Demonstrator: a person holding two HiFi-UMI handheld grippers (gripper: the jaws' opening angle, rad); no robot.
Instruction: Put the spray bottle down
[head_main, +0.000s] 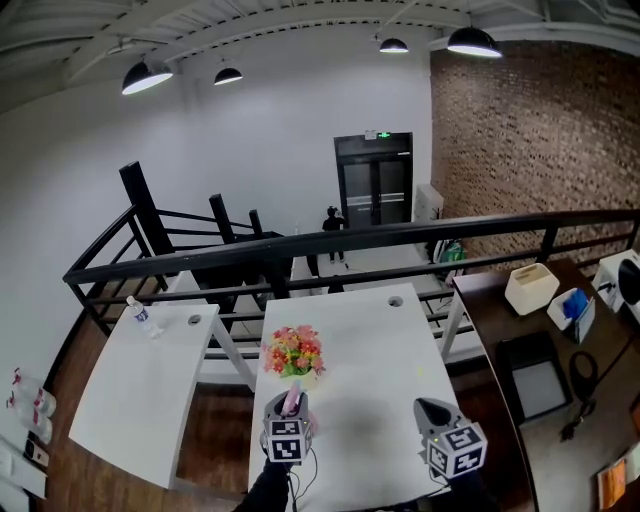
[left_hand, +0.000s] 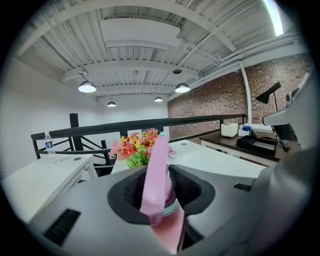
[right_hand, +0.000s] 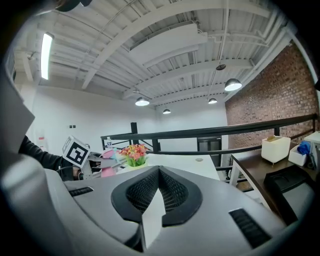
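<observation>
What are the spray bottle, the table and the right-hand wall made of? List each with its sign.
Spray bottle: likely plastic, smooth pink with a soft sheen.
Table: flat white matte top, perhaps laminate or painted board.
Wall: bare brick, rough red-brown courses with pale joints.

Flowers (head_main: 293, 352) stand near the left edge of the middle desk (head_main: 372, 345); a water bottle (head_main: 141, 314) stands at the far-left corner of the left desk (head_main: 130, 400).

Pink spray bottle (left_hand: 158, 172), wht table (head_main: 370, 365), red/yel flowers (head_main: 294, 352), blk railing (head_main: 400, 232)
</observation>
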